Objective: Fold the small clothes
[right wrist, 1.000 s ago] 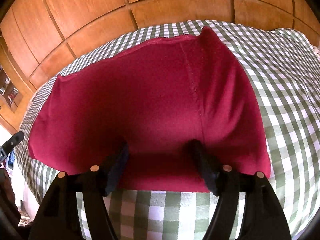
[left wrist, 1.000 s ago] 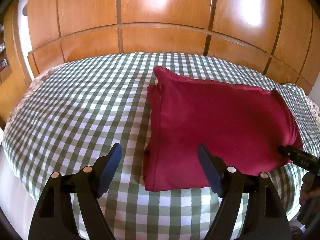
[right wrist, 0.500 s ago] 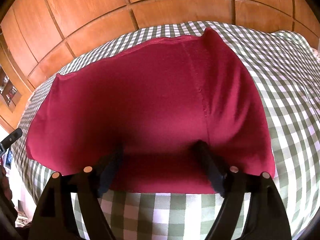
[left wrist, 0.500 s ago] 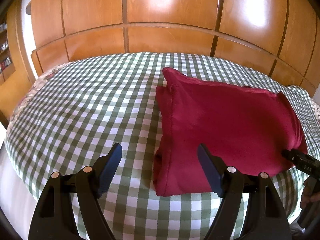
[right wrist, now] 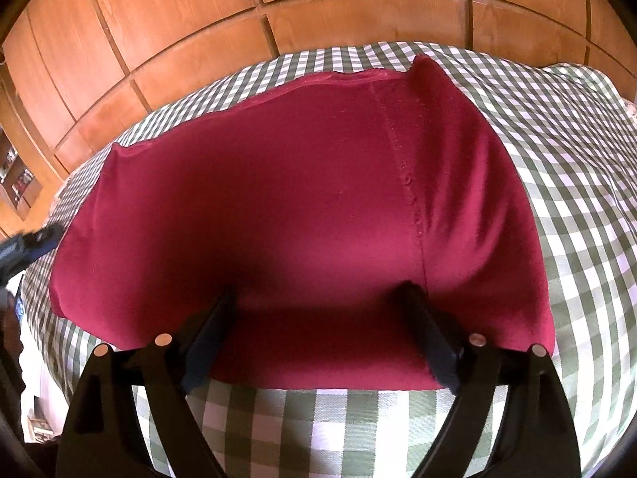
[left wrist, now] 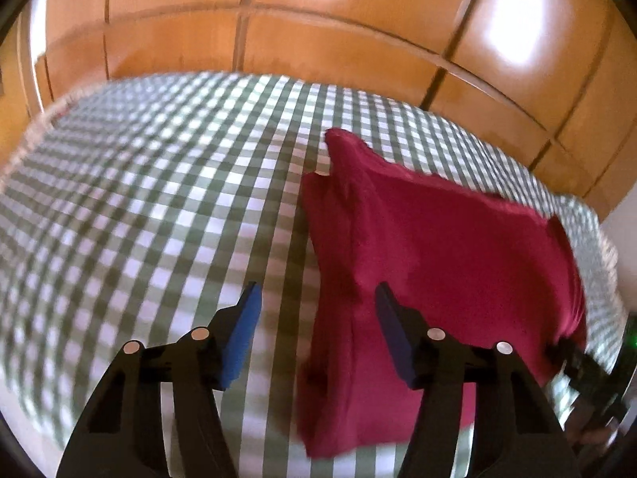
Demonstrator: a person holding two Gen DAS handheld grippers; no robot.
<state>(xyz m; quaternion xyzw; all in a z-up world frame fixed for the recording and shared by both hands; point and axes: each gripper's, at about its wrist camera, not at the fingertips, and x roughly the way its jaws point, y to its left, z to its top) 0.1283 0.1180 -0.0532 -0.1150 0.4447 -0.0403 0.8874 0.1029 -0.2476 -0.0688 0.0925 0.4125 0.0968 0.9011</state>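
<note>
I am between folds: the dark red garment [right wrist: 286, 215] lies already doubled into a rough rectangle on the green-and-white checked bedcover [left wrist: 151, 207], toward the right of the bed in my left wrist view, its near edge close to the bed's front edge. My right tongs [right wrist: 318, 306] rest low over that near edge with nothing gripped; their jaws have just been opening and now stand wide, the cloth lying flat between them but not pinched. My left tongs [left wrist: 316, 306] hang over the garment's left folded edge, roughly half open and holding nothing; their jaws have just been closing, one jaw over the checks and the other over the red cloth. I judge the next move is a grasp on that left edge: the left tongs need to drop so both layers come between the pads, then carry the edge across toward the right for a narrower fold, while the right tongs either steady the cloth or clear out of the way. By count: one garment, one bedcover, two tongs, and a wooden panelled wardrobe [right wrist: 278, 12] behind the bed.
</note>
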